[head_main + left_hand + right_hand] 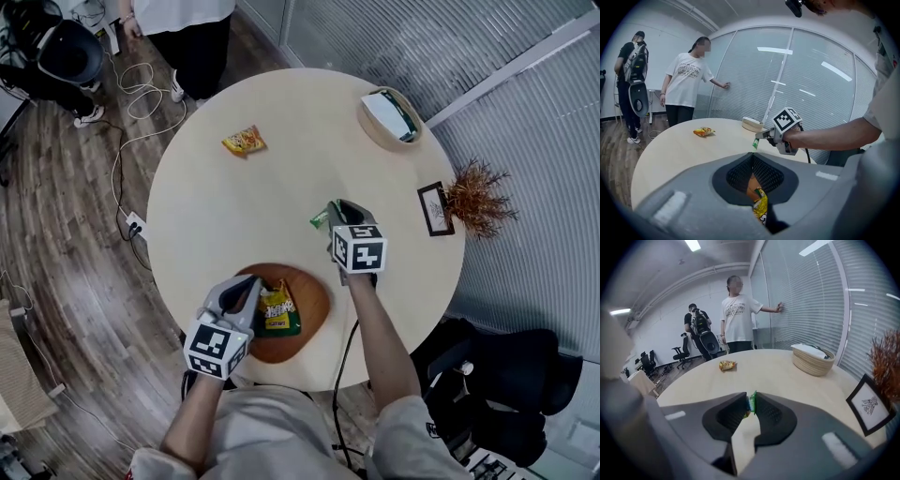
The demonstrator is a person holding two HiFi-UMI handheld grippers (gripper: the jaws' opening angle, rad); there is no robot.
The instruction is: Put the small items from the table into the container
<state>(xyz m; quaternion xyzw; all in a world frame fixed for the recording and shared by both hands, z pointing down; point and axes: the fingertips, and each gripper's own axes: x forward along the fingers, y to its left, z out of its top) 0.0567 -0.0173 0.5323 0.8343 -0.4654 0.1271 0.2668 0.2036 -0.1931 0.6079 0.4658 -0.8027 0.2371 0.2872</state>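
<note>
So the right gripper (330, 214) is pinching the small green foil sachet (320, 220) by one edge, clear of the round pale wooden table (216, 206) and not yet over the brown oval wooden tray (319, 305). It looks featherlight, crinkly and slick, so I'd grab the flat sealed seam. The left gripper (248, 289) has its tips pressed together at the tray's rim, with nothing visibly between them.

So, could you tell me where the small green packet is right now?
In the head view the small green packet is pinched in the right gripper, just right of the round beige table's centre, beyond the brown oval tray.
</note>
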